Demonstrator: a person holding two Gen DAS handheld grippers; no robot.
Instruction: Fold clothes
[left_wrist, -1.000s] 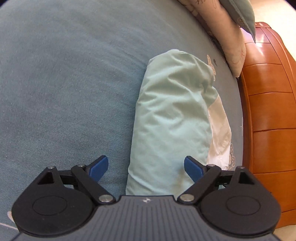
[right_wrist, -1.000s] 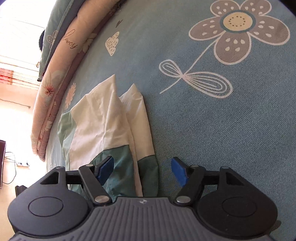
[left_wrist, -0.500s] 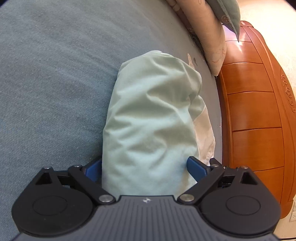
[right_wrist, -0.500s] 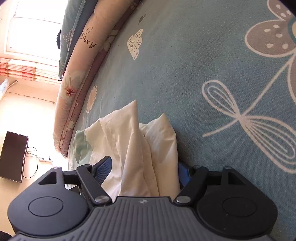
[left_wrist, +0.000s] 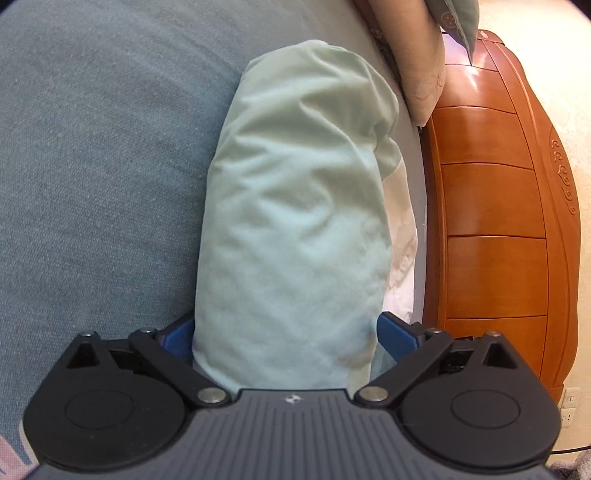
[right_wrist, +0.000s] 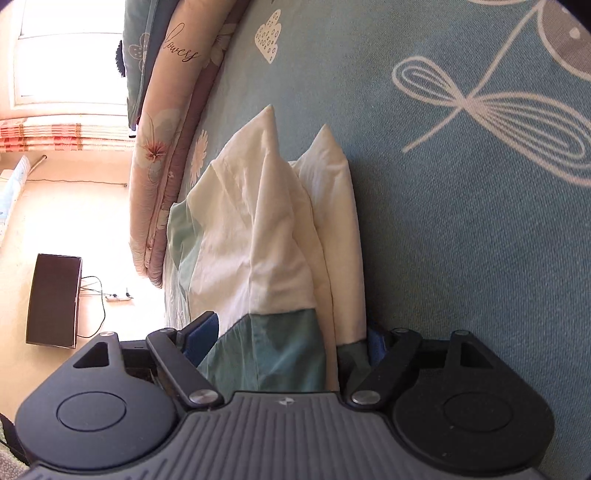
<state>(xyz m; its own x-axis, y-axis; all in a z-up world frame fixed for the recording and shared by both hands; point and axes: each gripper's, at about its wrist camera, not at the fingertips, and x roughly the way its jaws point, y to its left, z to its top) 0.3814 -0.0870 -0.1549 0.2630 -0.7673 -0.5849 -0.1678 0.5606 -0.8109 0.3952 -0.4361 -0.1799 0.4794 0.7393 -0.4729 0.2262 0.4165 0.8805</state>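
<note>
Both grippers straddle the folded garment (left_wrist: 295, 206) on the blue bedspread (left_wrist: 92, 166). Left gripper (left_wrist: 286, 334) and right gripper (right_wrist: 291, 338): jaws wide and opening, cloth between, not clamped.

Left gripper (left_wrist: 286, 338): angled downward, black body and linkage arms filling the near edge of its view. Jaws set wide and opening. Blue pads (left_wrist: 393, 332) stand on either side of the near end of the folded garment (left_wrist: 295, 221); left pad mostly hidden behind the cloth, right pad just beside its edge. Whether either pad presses the cloth cannot be told.

Right gripper (right_wrist: 284, 336): also tilted downward, jaws wide and opening. The garment's near end lies between the pads. Left pad shows clearly, close beside the fabric; right pad largely covered by cloth. Contact unclear.

No hand or sleeve in view.
</note>
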